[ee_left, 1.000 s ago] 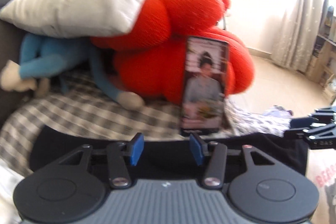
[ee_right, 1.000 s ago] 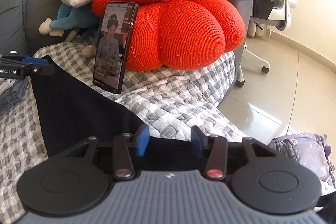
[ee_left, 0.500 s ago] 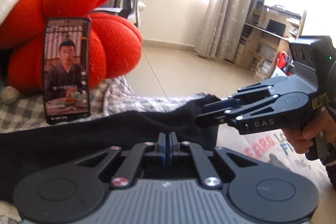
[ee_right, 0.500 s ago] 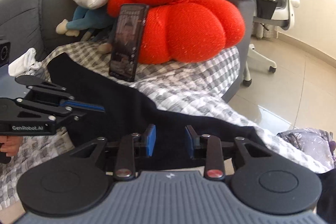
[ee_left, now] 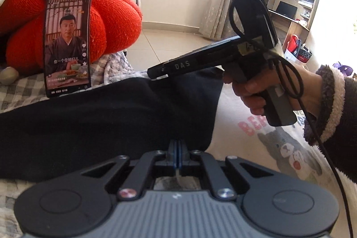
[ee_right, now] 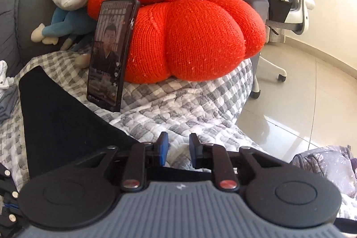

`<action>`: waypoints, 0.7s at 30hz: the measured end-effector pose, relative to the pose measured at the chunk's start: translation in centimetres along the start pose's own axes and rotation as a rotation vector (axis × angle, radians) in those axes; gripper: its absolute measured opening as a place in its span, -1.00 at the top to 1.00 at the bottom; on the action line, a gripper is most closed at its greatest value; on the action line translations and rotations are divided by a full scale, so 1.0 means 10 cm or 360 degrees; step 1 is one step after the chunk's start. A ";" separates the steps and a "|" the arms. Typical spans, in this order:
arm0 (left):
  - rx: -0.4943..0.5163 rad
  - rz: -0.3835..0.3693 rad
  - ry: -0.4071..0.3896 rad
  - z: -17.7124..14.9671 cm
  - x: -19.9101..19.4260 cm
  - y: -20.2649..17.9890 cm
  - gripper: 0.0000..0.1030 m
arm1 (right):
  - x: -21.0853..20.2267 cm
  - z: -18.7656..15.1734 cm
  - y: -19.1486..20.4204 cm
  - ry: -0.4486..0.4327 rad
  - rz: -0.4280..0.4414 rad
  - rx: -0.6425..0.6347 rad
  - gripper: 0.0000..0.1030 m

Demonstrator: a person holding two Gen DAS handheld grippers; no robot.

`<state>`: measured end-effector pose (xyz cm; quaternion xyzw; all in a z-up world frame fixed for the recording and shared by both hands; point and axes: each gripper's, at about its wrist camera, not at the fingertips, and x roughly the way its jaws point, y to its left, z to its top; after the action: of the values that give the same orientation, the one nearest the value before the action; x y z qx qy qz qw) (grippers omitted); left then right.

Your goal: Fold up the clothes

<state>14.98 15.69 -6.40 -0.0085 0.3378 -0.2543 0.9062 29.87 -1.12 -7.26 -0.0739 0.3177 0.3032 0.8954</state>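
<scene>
Black garment [ee_left: 107, 117] laid across checked quilt [ee_right: 178, 108], near phone [ee_right: 109, 52] propped against red knitted cushion [ee_right: 189, 37]. Fold judged early: cloth spread wide, one layer, no finished crease seen.

Left gripper [ee_left: 177, 154]: blue pads pressed together, clamped on garment's near edge. Right gripper [ee_right: 177, 150]: pads held apart, nothing between them, garment edge passing beneath.

Garment: matte, soft, limp, edges straight. Quilt: puffy, stitched squares. Cushion: coarse knit, bulging lobes. Phone: rigid, glossy.
</scene>
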 end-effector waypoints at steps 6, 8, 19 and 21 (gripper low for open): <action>0.0046 0.0164 -0.0135 0.27 0.07 0.08 0.85 | -0.49 -0.12 -0.36 -0.0069 -0.0056 0.0073 0.00; 0.0021 0.0171 -0.0160 0.32 0.17 0.10 0.79 | -0.55 -0.20 -0.46 -0.0057 -0.0077 0.0092 -0.05; -0.0192 0.0498 -0.0135 0.31 0.57 0.34 0.95 | -0.37 -0.43 -0.63 -0.0051 -0.0257 0.0157 0.63; -0.0225 0.0635 -0.0138 0.33 0.51 0.38 0.95 | -0.41 -0.42 -0.62 -0.0056 -0.0272 0.0155 0.63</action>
<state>22.04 16.06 -7.67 -0.0159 0.3104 -0.0450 0.9494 28.82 -9.52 -8.43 -0.0517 0.3090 0.2112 0.9259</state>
